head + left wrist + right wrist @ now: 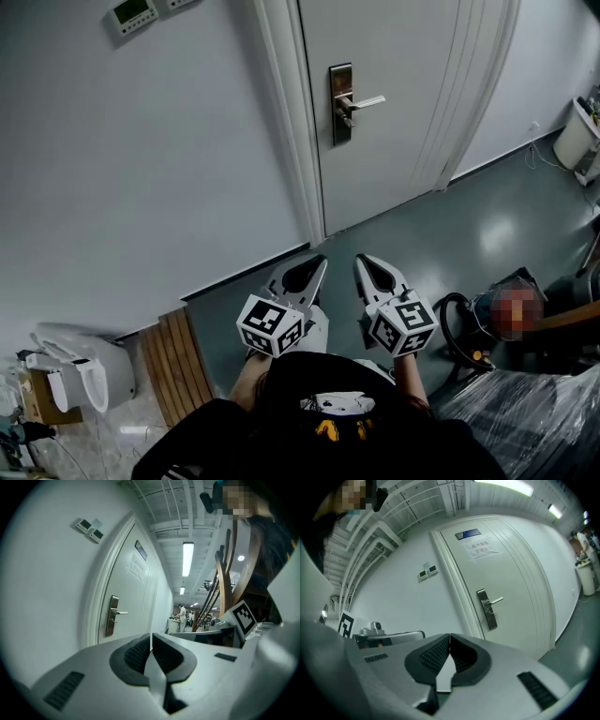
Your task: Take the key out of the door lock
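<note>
The white door [394, 84] is closed, with a metal lock plate [341, 103] and a lever handle [364, 101] on it. A small dark stub under the handle may be the key [349, 121]; it is too small to be sure. Both grippers are held low in front of the person's body, well short of the door. My left gripper [314, 265] and right gripper [367, 262] are shut with nothing between the jaws. The left gripper view shows the lock plate [112, 616] far beyond the shut left gripper [151, 637]. The right gripper view shows the lock plate [487, 609] above the shut right gripper [450, 637].
Wall control panels [131, 14] hang left of the door frame. Wooden slats [178, 361] and a white appliance [80, 366] lie at the lower left. A black hose [459, 328], a plastic-wrapped bundle [525, 412] and a white bin [574, 131] are on the right.
</note>
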Action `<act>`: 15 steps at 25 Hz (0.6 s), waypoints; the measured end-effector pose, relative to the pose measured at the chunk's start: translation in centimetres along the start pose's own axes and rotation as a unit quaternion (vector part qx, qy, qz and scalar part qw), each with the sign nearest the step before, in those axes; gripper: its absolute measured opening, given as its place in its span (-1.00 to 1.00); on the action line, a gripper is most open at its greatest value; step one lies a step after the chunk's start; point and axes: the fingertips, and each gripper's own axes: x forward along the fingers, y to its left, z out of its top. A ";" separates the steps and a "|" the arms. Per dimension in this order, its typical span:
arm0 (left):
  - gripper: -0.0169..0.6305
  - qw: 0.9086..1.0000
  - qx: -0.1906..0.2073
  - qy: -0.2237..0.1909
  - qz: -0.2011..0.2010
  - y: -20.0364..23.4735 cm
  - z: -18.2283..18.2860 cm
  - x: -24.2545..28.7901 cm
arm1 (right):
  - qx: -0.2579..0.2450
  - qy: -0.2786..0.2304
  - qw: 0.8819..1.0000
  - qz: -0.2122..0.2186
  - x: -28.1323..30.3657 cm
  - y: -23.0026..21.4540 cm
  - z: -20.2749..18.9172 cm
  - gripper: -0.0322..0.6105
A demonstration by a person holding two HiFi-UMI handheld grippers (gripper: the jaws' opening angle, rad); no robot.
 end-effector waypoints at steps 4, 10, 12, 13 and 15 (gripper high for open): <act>-0.89 1.000 -0.004 -0.002 -0.007 3.0 0.3 2.3 | 0.004 0.000 1.000 -0.010 3.2 -1.7 0.5 -0.89; -0.89 1.000 -0.001 0.001 -0.028 8.3 1.9 6.4 | 0.012 0.002 0.999 -0.031 8.9 -4.0 1.9 -0.89; -0.89 0.999 0.000 0.001 -0.035 10.0 2.5 7.7 | 0.019 0.002 0.999 -0.039 10.8 -4.8 2.5 -0.89; -0.89 0.999 0.001 0.002 -0.038 10.9 2.8 8.3 | 0.021 0.001 0.999 -0.042 11.7 -5.2 2.8 -0.89; -0.89 0.999 0.003 0.006 -0.044 12.6 3.0 9.3 | 0.024 0.001 0.998 -0.050 13.6 -5.9 3.3 -0.89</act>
